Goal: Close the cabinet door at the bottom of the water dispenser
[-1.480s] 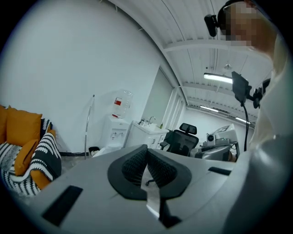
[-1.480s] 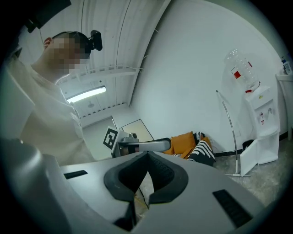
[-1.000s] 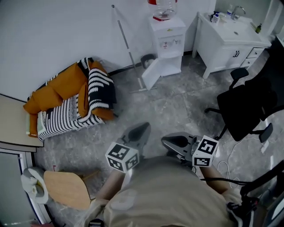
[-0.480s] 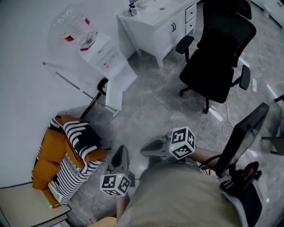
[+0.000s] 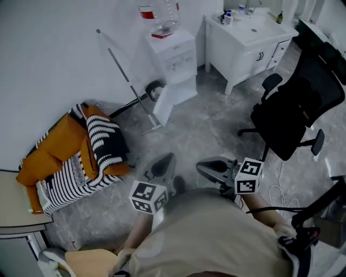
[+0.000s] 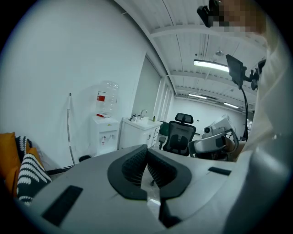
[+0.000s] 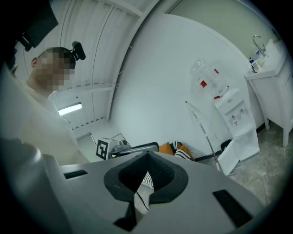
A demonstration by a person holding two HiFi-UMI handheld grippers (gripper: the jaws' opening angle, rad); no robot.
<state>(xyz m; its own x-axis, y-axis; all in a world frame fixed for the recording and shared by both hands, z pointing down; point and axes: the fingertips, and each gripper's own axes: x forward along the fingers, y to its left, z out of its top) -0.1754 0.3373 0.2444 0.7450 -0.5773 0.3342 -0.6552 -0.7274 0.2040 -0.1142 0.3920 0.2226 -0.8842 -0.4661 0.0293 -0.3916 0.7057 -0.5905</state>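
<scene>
The white, boxy water dispenser (image 5: 174, 57) stands against the wall (image 5: 54, 48), well ahead of the person. It carries a clear, ribbed bottle (image 5: 160, 12) with a red label, neck down; how much water it holds I cannot tell. At the base, the cabinet door (image 5: 165, 104) stands swung out to the left. The compartment (image 5: 184, 86) behind it is open, and what it holds cannot be made out. Beside the dispenser, a white bench (image 5: 238, 54) with drawers has a basin set into its top and a few small bottles (image 5: 227, 16) at the back edge.

A thin metal pole (image 5: 127, 81) leans on the wall, its foot on the grey, marbled floor (image 5: 216, 124) near the door. Orange cushions (image 5: 54, 149) lie under a black-and-white striped blanket (image 5: 102, 140), which looks soft. A black office chair (image 5: 297, 113) stands at the right.

The left tongs (image 5: 166, 159) and the right tongs (image 5: 204, 169) are both held close to the body. Each pair is smooth grey with ridged black pads, and each is closed tip to tip with nothing between.
</scene>
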